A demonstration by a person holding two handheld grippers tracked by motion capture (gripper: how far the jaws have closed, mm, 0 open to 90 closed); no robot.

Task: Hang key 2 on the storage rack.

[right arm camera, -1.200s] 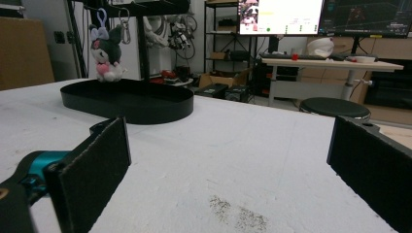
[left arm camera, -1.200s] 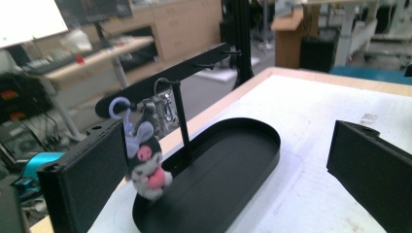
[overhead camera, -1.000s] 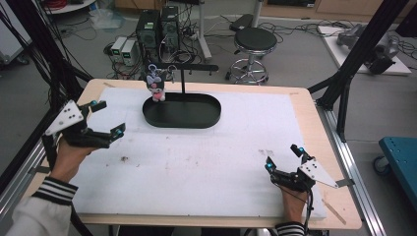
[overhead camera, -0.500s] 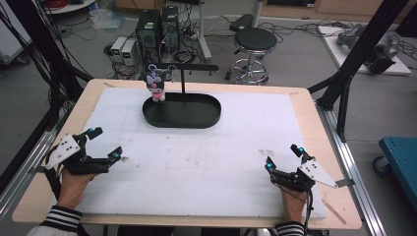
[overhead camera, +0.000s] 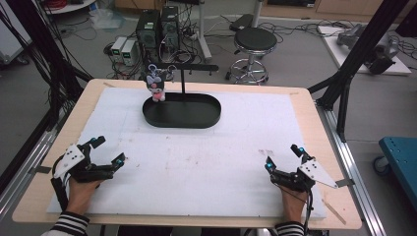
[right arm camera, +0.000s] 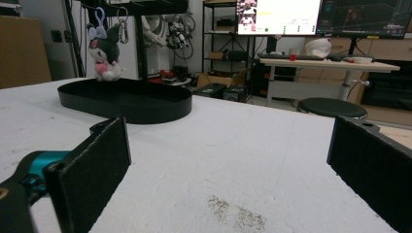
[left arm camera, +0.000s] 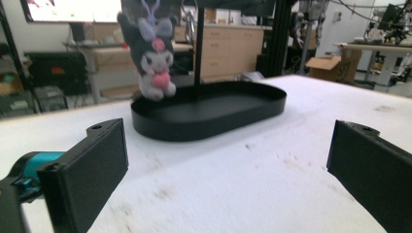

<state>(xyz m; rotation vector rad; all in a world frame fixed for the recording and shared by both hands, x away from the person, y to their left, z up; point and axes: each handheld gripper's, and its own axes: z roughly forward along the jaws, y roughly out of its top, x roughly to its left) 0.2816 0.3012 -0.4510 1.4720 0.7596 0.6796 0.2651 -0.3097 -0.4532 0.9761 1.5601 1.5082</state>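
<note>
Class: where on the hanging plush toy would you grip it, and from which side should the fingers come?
Grip the plush across its body, below the head, coming level from the table's near side. It hangs free from the stand above the tray, so its sides look open.

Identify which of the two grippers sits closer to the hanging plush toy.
The left gripper: the plush toy hangs over its side of the table.

We find no words, labels, brands or numbers that can be read. The monitor behind the table, seen from the right gripper, carries lines of writing too small and blurred for us to make out; nothing else bears any sign.
</note>
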